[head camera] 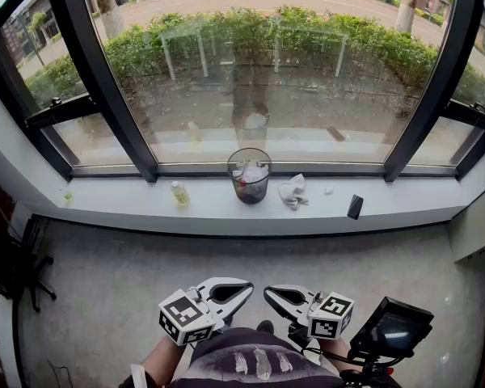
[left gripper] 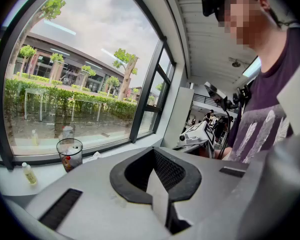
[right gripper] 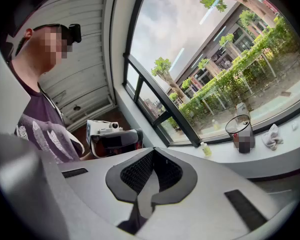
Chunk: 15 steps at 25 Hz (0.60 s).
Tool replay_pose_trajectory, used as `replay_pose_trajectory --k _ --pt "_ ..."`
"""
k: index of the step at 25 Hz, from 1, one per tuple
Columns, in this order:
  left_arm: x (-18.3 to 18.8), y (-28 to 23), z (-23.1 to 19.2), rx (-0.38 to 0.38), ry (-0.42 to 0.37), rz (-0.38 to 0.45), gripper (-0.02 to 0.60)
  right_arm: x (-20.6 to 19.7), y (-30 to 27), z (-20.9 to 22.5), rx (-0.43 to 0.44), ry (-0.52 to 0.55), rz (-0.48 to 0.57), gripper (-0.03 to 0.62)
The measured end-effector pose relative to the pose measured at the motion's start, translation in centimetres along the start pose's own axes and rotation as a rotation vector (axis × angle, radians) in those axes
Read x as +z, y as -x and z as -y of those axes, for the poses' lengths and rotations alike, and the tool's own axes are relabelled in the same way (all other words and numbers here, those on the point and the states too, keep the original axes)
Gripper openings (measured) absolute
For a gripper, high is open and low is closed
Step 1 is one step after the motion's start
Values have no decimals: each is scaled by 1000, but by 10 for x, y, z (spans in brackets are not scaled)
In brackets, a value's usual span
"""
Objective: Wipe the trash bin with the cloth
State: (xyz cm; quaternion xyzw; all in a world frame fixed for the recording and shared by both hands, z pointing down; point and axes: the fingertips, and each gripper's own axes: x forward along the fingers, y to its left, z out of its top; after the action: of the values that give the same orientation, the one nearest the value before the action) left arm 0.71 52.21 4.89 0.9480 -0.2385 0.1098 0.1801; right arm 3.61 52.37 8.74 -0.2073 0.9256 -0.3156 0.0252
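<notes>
- On the window sill [head camera: 145, 207], centre: clear trash bin [head camera: 249, 176], upright, white and red scraps inside.
- Just right of the trash bin, not touching: crumpled white cloth [head camera: 293, 191], loose on the sill.
- Left of the trash bin, well apart: small yellowish bottle [head camera: 179, 192], upright.
- Further right on the sill: tiny white scrap [head camera: 328, 191], then a dark flat thing [head camera: 355, 207] near the edge; phone or not, cannot tell.
- Low in head view, close to the body: left gripper [head camera: 244, 286], jaws pressed together, nothing between them.
- Beside it: right gripper [head camera: 270, 293], jaws together too, empty.
- Tips angled toward each other, near, not touching.
- Marker cube on each, at the rear end.
- Both well apart from trash bin and cloth, grey floor [head camera: 226, 257] in between.
- Bottom right: black screen [head camera: 392, 328], tilted.
- Far left on the floor: dark chair base [head camera: 24, 277].
- Beyond the glass: hedge [head camera: 307, 39] and pavement.
</notes>
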Motion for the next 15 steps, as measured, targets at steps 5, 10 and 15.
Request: replay_pose_trajectory --k 5,10,15 --pt "12 -14 -23 -18 -21 8 -4 -6 -20 10 -54 165 -118 -2" --pt "28 -22 -62 -108 13 62 -5 20 -40 35 -132 217 -144 -2" --pt "54 -11 -109 -178 -29 94 -5 44 -91 48 -187 241 -150 -2"
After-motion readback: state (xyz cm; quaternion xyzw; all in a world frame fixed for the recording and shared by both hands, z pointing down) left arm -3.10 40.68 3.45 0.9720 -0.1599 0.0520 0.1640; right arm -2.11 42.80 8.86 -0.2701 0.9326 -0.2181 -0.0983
